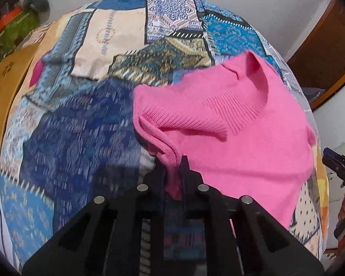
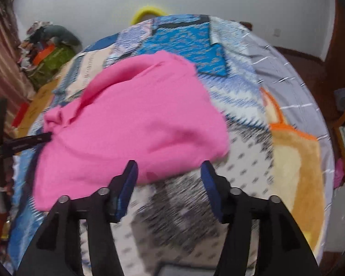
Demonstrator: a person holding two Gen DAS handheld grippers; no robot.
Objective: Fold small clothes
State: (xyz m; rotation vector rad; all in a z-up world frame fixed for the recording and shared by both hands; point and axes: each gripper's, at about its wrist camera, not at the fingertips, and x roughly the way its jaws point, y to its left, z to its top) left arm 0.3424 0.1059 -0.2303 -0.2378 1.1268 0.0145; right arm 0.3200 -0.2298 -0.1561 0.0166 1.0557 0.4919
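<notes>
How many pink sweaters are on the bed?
1. The pink knit sweater lies on the patchwork bedspread, its edge pinched in the left tool. Others may be hidden.

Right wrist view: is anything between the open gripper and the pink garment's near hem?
Nothing visible. The right gripper is open just short of the pink sweater, with only bare patchwork bedspread under the gap. The left gripper is shut on the sweater's far-side edge.
</notes>
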